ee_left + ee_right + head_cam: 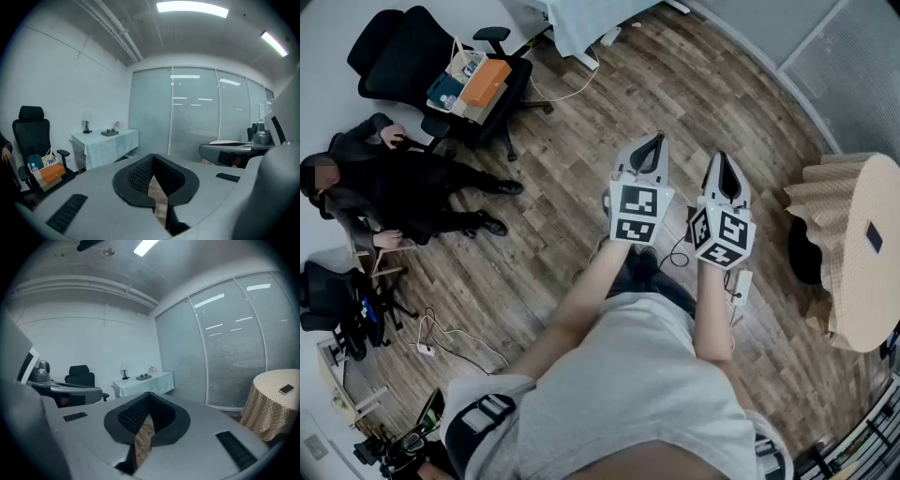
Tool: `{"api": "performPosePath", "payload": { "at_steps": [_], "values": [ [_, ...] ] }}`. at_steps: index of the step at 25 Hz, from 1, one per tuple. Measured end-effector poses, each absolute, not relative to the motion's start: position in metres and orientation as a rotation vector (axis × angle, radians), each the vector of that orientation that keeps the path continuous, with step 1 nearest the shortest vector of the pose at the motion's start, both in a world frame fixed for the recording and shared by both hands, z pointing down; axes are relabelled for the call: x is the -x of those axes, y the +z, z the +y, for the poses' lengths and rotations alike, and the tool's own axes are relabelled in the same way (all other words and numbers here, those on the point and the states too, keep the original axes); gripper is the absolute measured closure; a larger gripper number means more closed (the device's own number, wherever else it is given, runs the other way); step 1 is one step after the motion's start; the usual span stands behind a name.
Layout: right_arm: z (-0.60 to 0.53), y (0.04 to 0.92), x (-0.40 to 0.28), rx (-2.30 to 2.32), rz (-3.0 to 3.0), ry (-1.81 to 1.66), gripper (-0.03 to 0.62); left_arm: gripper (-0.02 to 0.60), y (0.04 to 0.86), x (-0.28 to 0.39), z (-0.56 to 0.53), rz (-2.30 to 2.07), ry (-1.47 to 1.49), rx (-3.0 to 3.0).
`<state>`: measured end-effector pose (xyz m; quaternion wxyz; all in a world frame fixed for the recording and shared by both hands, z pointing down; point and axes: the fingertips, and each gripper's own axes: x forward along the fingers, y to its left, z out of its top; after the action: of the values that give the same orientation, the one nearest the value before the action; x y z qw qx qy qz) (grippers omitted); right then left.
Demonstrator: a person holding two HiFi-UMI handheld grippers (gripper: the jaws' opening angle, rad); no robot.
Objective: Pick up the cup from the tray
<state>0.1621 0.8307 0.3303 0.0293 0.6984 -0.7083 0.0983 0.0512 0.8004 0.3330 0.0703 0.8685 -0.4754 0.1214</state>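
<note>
I see no cup clearly. A small dark tray (pixel 110 133) with tiny items lies on a far table with a pale cloth (pixel 105 145); the right gripper view shows the same tray (pixel 143 377), also far off. Both grippers are held side by side in front of the person's body, above the wooden floor. My left gripper (pixel 649 141) is shut with nothing between its jaws, and its jaws (pixel 152 157) point toward the glass wall. My right gripper (pixel 724 159) is shut and empty too, seen from its own camera (pixel 149 394).
A round table with a checkered cloth (pixel 853 253) stands at the right with a small dark flat object (pixel 874 236) on it. A black office chair (pixel 441 66) carries an orange box. A seated person (pixel 384 187) is at the left. Cables lie on the floor.
</note>
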Motion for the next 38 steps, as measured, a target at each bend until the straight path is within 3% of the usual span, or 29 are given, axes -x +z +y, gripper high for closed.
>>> {"api": "performPosePath", "payload": {
  "at_steps": [27,38],
  "values": [
    [0.843,0.339,-0.187,-2.097,-2.265,0.337,0.586,0.575,0.342,-0.079,0.82,-1.477,0.369,-2.595],
    [0.795,0.344,-0.183,-2.06,-2.298,0.336,0.586,0.575,0.345,-0.075,0.775,-1.499,0.346,-2.579]
  ]
}}
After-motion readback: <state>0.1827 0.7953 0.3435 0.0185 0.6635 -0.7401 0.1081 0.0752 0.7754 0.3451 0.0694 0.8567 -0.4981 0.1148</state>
